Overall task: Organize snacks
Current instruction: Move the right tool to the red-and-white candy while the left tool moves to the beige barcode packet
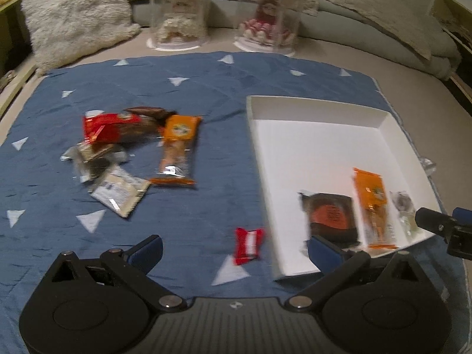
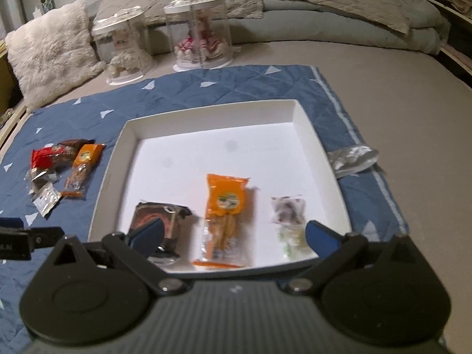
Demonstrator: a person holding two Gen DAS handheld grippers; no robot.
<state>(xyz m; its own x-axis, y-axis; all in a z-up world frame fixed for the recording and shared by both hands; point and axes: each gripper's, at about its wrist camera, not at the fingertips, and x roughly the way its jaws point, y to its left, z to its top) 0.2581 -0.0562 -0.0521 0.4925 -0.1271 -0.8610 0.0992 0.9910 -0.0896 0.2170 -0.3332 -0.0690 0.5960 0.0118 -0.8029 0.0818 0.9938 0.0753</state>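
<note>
Left wrist view: left claw (image 1: pixel 234 249) hanging spread and empty over the blue quilt (image 1: pixel 188 94); small red candy (image 1: pixel 248 246) lying between its fingers, beside the white tray (image 1: pixel 318 112). Snack pile (image 1: pixel 129 144) sitting farther left.

Right wrist view: right claw (image 2: pixel 234 236) hovering spread over the tray's near edge; dark round packet (image 2: pixel 159 221), orange packet (image 2: pixel 225 212), clear wrapper (image 2: pixel 287 218) lying side by side inside.

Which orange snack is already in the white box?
The orange snack pack lying in the white box, between a dark snack and a clear one. The other orange pack lies outside on the blue cloth.
</note>
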